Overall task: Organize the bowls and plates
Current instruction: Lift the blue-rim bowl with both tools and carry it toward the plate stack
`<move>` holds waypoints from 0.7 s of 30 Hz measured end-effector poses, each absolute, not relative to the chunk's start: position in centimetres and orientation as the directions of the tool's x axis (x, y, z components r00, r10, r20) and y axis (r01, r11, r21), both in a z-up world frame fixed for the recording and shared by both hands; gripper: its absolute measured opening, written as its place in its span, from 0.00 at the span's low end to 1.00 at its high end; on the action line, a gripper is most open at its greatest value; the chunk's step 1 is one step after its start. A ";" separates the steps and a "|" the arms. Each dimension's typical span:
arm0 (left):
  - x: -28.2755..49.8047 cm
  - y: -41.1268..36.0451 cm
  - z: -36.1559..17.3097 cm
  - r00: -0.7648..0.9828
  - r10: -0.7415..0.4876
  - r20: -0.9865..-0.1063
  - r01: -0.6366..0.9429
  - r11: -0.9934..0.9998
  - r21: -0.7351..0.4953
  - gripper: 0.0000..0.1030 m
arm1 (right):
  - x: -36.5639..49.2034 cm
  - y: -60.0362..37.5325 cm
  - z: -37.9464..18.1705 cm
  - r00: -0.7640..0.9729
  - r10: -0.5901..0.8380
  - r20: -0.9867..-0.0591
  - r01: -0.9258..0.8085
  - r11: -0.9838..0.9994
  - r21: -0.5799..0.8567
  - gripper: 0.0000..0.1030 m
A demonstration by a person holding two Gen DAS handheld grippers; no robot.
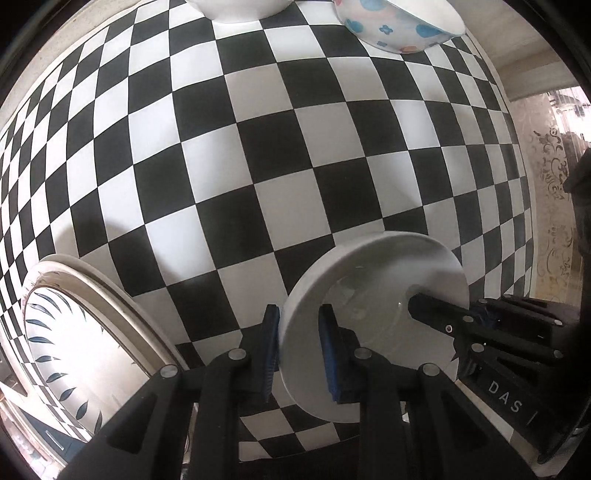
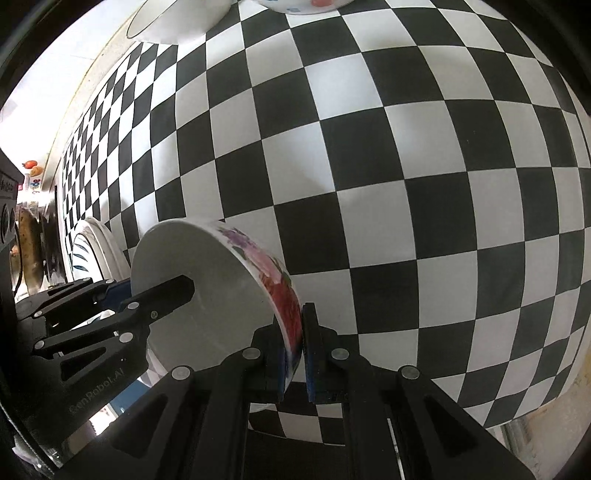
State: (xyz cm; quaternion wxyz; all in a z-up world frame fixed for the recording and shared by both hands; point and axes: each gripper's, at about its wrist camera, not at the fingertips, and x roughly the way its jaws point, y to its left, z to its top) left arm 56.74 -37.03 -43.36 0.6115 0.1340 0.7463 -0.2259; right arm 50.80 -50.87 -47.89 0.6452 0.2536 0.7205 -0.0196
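Both grippers clamp one bowl between them. In the left wrist view the left gripper (image 1: 299, 350) pinches the near rim of the white bowl (image 1: 369, 295), one blue pad outside the wall and one inside, at lower centre of the frame. The right gripper (image 1: 436, 314) reaches in from the lower right and grips the opposite rim. In the right wrist view the same bowl shows its flowered outer wall (image 2: 280, 291), and the right gripper (image 2: 295, 350) is clenched on that wall at lower centre, with the left one coming in from the lower left.

The bowl is held off the checkered tablecloth (image 1: 258, 166), tipped so its mouth faces the cameras. The stack of leaf-patterned plates (image 1: 74, 332) lies at lower left of the left view, nearer the left hand. A plain white bowl (image 1: 240, 9) and a blue-flowered bowl (image 1: 399, 26) sit at the top edge, well apart and straight ahead along the fingers. Nesting there would mean carrying forward with both hands.
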 end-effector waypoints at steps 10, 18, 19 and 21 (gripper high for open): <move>57.3 -33.9 -43.1 -0.273 -0.105 -0.956 0.403 0.890 -0.213 0.19 | 50.9 -52.0 -47.8 -0.064 0.383 -0.921 0.397 0.857 0.329 0.11; 58.8 -30.6 -37.6 -0.139 -0.144 -0.980 0.350 0.918 -0.185 0.22 | 50.7 -54.5 -42.5 0.078 0.373 -0.925 0.382 0.846 0.373 0.16; 59.1 -30.6 -36.8 -0.125 -0.159 -0.979 0.345 0.918 -0.193 0.22 | 51.0 -54.9 -41.5 0.107 0.353 -0.929 0.373 0.852 0.367 0.19; 59.9 -30.6 -35.6 -0.098 -0.179 -0.979 0.336 0.920 -0.202 0.22 | 51.9 -55.7 -39.4 0.168 0.343 -0.924 0.358 0.852 0.381 0.22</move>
